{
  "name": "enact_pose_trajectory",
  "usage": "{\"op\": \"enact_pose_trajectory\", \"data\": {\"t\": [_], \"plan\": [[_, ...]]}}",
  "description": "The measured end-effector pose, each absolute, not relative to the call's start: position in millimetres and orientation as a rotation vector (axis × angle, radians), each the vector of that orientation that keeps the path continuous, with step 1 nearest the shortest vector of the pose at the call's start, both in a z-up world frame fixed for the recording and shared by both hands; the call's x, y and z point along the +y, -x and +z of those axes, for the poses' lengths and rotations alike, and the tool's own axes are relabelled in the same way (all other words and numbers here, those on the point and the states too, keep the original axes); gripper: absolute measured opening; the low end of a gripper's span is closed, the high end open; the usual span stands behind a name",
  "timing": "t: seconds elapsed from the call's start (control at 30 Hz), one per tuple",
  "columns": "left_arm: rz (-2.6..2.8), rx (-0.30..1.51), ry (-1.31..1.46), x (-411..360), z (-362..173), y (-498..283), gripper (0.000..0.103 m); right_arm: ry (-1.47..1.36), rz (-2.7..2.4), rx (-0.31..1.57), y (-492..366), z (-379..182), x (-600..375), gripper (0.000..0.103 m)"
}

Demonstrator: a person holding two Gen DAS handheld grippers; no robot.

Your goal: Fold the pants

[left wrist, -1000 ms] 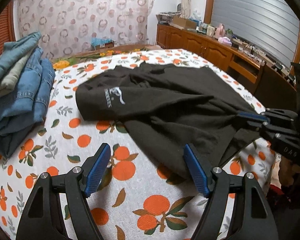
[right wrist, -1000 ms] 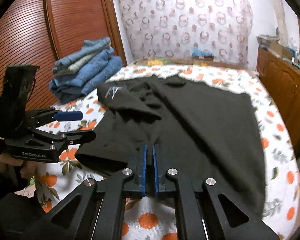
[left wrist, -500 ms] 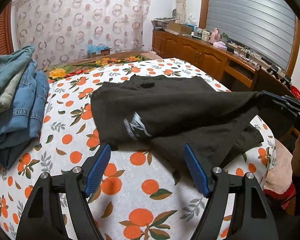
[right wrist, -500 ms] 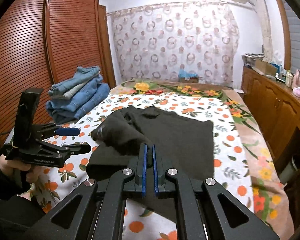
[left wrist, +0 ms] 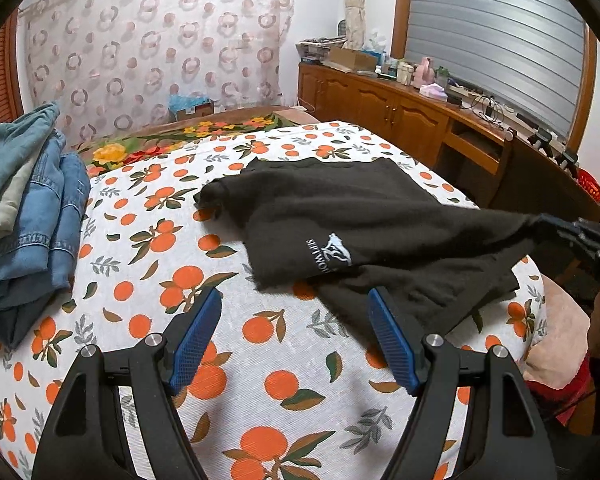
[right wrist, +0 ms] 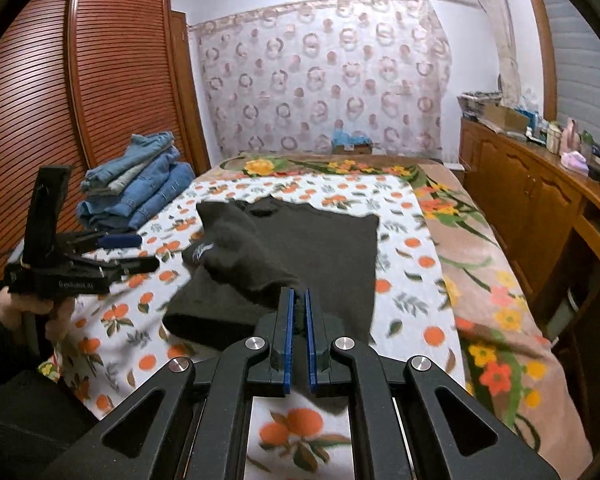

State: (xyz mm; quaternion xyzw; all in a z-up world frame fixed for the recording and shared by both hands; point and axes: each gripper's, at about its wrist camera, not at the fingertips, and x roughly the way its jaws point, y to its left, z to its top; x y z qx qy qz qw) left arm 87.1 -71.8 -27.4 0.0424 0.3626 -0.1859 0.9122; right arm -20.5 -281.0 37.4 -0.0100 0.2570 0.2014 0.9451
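Black pants (left wrist: 360,216) lie half folded on the bed (left wrist: 140,264); my right gripper (right wrist: 297,316) pinches them, left gripper (left wrist: 294,336) spread empty.

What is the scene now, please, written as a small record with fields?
surface: bed with an orange-print sheet
garment: black pants, partly folded, white logo facing up
right claw: shut on a pulled-up edge of the pants
left claw: open, holding nothing, above the sheet near the pants
other clothes: stack of jeans at the bed's edge, apart from the pants
background: patterned curtain, wooden cabinet
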Motion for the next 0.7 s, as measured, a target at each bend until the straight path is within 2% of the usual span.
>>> {"op": "enact_pose_trajectory", "data": {"t": [0.6,0.7], "plan": [[-0.385,0.747,-0.093,-79.3,-26.3,-85.5,0.077,-0.009,0.375,0.684,2.6,9.6,-290.2,0.006],[-0.376,0.743,-0.089,-74.5,-25.2,-89.6,0.077,-0.017,0.373,0.674,2.1,13.0,-291.2,0.013]]}}
